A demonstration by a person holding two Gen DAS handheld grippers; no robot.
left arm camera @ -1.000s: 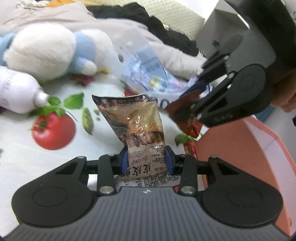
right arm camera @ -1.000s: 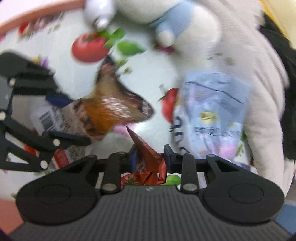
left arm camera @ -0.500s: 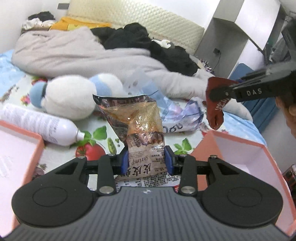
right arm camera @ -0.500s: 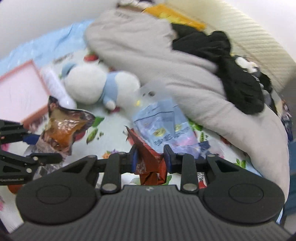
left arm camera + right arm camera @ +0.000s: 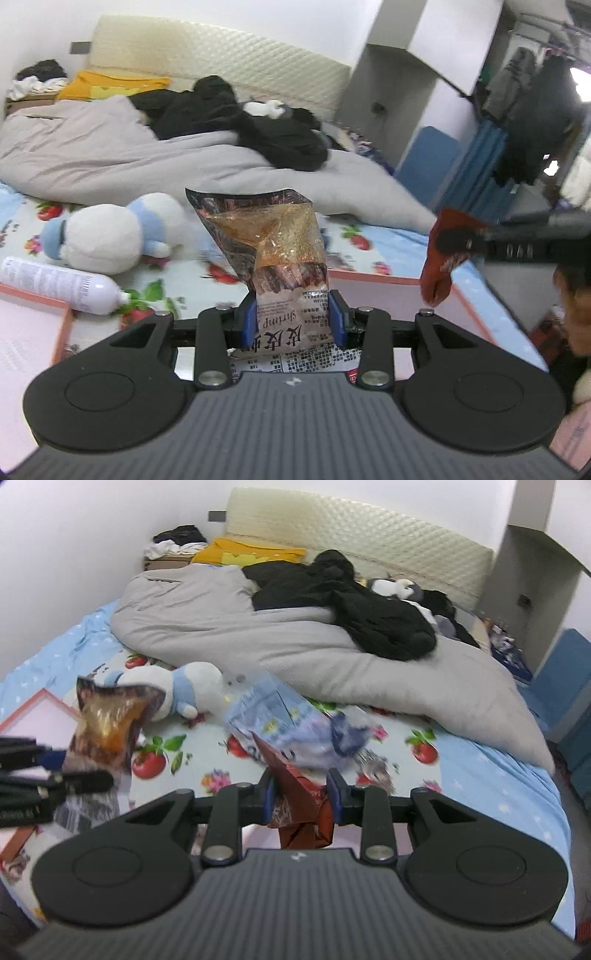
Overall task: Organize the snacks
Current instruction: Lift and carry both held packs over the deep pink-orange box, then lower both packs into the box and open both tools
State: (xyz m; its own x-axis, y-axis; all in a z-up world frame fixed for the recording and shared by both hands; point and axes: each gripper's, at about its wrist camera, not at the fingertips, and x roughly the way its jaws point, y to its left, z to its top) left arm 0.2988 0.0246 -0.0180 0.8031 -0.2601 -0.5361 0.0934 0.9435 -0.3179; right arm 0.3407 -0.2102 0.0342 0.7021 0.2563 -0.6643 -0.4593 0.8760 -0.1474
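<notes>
2 grippers are holding snacks above a fruit-print bed sheet point(image 5: 207, 753). The left gripper point(image 5: 293, 321) is clamping an upright shrimp snack bag point(image 5: 273, 254). At 3 o'clock, the right gripper point(image 5: 301, 795) is pinching a crumpled red packet point(image 5: 299, 808). Blue packets point(image 5: 288, 727) are lying at 12 o'clock.

Left wrist cam sits just behind the left gripper point(image 5: 293, 325), raised above the bed point(image 5: 388, 236) and angled down toward the headboard point(image 5: 221, 55), with the wardrobe side at its right edge. Right wrist cam sits behind the right gripper point(image 5: 301, 797), same heading, more of the left wall in frame. Both share the grey duvet point(image 5: 110, 147), plush toy point(image 5: 110, 236) and fruit-print sheet; each catches the other gripper at its edge.
</notes>
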